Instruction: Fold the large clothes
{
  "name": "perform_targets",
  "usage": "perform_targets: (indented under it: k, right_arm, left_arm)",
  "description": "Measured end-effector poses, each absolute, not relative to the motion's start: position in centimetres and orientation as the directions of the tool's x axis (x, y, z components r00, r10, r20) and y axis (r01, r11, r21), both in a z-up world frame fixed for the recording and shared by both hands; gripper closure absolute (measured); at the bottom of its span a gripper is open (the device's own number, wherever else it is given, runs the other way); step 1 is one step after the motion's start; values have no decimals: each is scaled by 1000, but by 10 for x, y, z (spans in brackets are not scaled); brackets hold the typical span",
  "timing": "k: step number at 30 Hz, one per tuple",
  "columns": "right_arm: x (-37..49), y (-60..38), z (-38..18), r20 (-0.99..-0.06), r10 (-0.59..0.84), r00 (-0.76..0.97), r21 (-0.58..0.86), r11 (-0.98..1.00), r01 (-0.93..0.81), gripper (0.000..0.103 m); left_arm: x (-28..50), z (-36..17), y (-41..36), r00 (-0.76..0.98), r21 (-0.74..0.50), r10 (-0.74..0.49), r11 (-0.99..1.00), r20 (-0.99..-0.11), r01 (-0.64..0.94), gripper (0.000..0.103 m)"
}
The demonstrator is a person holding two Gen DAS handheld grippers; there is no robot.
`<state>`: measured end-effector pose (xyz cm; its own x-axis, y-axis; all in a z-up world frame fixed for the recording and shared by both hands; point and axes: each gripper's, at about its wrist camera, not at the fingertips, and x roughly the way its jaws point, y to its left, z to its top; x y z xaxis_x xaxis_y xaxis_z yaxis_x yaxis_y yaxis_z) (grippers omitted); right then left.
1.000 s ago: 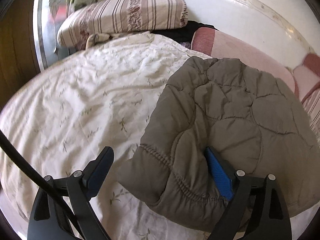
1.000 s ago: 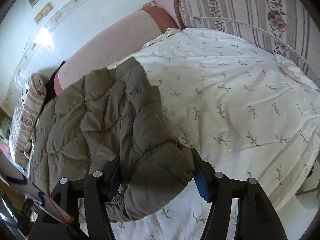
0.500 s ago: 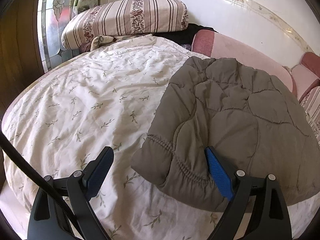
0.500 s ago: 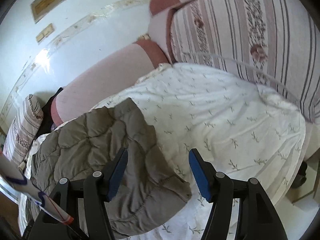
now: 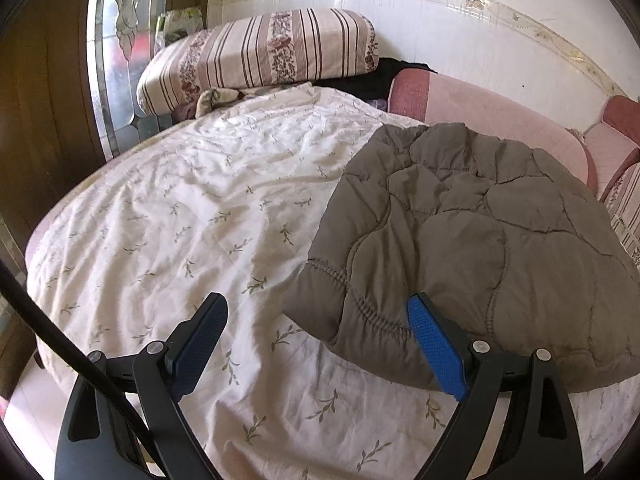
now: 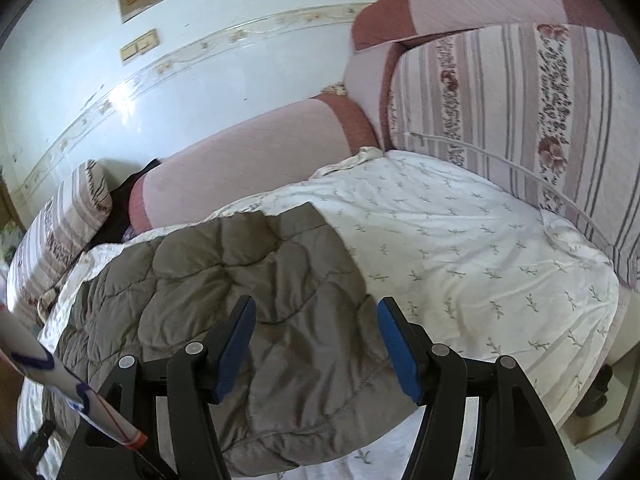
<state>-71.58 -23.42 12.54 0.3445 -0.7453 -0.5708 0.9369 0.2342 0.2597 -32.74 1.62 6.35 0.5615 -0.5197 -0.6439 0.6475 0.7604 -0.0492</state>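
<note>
A bed under a white leaf-print sheet fills the room's floor space, with a pale tiled wall behind it. A striped pillow lies at twelve o'clock in the left wrist view, and a pink padded headboard curves at about two o'clock. The grey-brown quilted jacket lies folded on the sheet — at about three o'clock in that view, its gathered cuff nearest the camera. The left hand-held gripper hangs above the sheet with jaws wide apart, holding nothing. The right hand-held gripper hovers over the jacket — jaws parted, pads clear of the fabric.
</note>
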Motion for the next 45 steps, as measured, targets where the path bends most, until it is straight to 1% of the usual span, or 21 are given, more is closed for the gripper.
perform_targets:
  k: [10,22,32,41,45]
  right_arm:
    - [-687,-221,126,-555,-729,400,209,343,916,35]
    - [-664,-220,120,-575,-699,426,184,396,899,35]
    - [-652,-228,106,-613,-675,411,160,403,901,35]
    - [-624,-235,88,-653,-635,413,147,429,891,35]
    - [-617,-242,78,-673,-623,400,149,416,897,33]
  left_arm:
    - [-348,87,15,586,-42,-553,747,-592,663,12]
    - [-381,100,-21,537,-23,-616,669,-576,743,12]
    - [-398,93,-76,479,-9,-654,595,-585,803,12]
    - [-396,73,-114,444,-8,-667,560,-598,829,12]
    - [-389,62,-120,424,-27,-663,556,-617,831,8]
